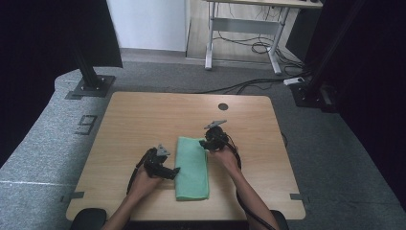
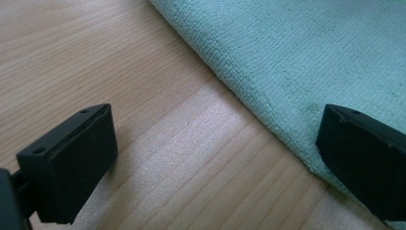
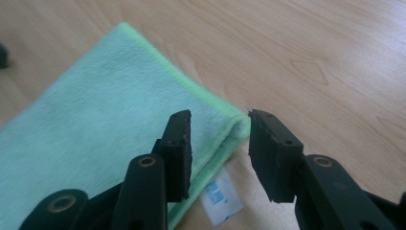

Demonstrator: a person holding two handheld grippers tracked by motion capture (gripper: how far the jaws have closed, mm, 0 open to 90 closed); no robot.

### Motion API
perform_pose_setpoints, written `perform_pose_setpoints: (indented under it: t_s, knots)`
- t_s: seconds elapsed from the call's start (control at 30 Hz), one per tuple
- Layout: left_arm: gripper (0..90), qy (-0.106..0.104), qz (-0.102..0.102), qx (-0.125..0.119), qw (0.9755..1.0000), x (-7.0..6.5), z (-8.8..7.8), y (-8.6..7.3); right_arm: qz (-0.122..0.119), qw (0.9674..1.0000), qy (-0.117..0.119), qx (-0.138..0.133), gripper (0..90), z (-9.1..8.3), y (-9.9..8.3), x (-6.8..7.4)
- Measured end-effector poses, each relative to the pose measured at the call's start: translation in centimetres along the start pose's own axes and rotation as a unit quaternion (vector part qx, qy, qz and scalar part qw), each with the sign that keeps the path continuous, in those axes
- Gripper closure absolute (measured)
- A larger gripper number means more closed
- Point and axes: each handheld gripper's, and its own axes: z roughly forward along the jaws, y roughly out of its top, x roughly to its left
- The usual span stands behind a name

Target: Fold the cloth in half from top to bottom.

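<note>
Between right claw (image 3: 219,143) jaws: folded green cloth (image 3: 95,129) corner, unpinched.

Towel (image 3: 95,139): label (image 3: 221,199) print too small to read; near end cut off by the frame's left edge.

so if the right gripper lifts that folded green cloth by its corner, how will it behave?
Likely floppy: the green cloth is soft terry lying flat in layers, so the fold would probably open and hang. Probably light for its size. The right gripper straddles the corner with its white label; the nap should grip, not slip.
</note>
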Motion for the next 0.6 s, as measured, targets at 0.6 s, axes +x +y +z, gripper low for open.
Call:
perform_pose_setpoints:
  t_s: [0.6]
  knots:
    - [0.5, -0.001, -0.001, 0.000, 1.0000, 0.0, 0.0, 0.0, 0.013, 0.9993, 0.031, 0.017, 75.7, 2.4, -0.1, -1.3]
